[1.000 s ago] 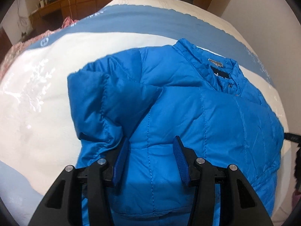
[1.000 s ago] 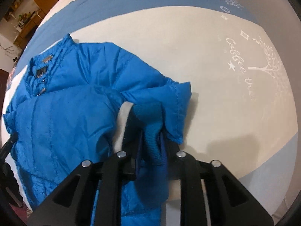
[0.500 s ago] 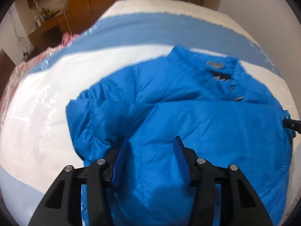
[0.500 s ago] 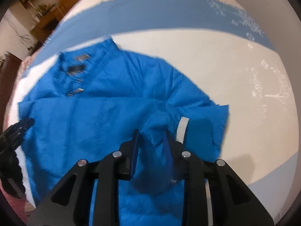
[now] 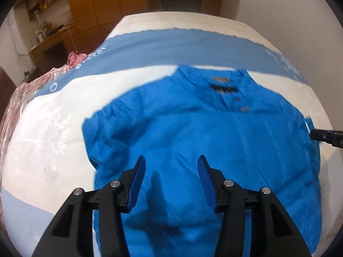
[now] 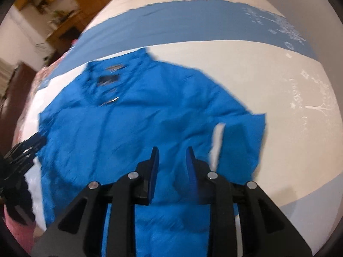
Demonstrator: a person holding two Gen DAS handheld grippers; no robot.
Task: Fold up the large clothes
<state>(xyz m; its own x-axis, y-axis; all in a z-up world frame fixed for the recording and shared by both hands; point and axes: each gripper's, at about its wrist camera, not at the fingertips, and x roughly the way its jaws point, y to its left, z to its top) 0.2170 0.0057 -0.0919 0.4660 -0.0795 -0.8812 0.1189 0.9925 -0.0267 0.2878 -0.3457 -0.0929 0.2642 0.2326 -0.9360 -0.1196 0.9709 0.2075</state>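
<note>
I hold a claw in each hand, both tilted steeply down over a bed (image 5: 42, 150). My left claw (image 5: 170, 167) has its two blue pads spread wide with nothing between them. My right claw (image 6: 171, 156) has a narrower gap; its jaws are opening, and nothing is gripped between them.

A blue jacket (image 5: 203, 139) lies spread on the bed's white and blue cover, its collar (image 5: 214, 79) pointing away from me toward the far end of the bed. Both claws hang above the jacket's near half, apart from the fabric. The left claw is over the middle of the body. The right claw is over the body just beside a folded-in sleeve (image 6: 242, 141), which lies to its right with a white strip of lining (image 6: 217, 141) showing at its edge.

In the left view, the black tip of my right claw pokes in at the right edge, by the jacket's side. In the right view, my left claw shows as a dark, blurred shape at the left edge.

Both views are smeared by motion, so the labels and snaps at the collar cannot be read. The jacket's near hem is cut off behind the claws. A pink cloth (image 5: 74, 57) at the bed's far left is too blurred to identify. Wooden furniture (image 5: 92, 10) stands beyond the bed.
</note>
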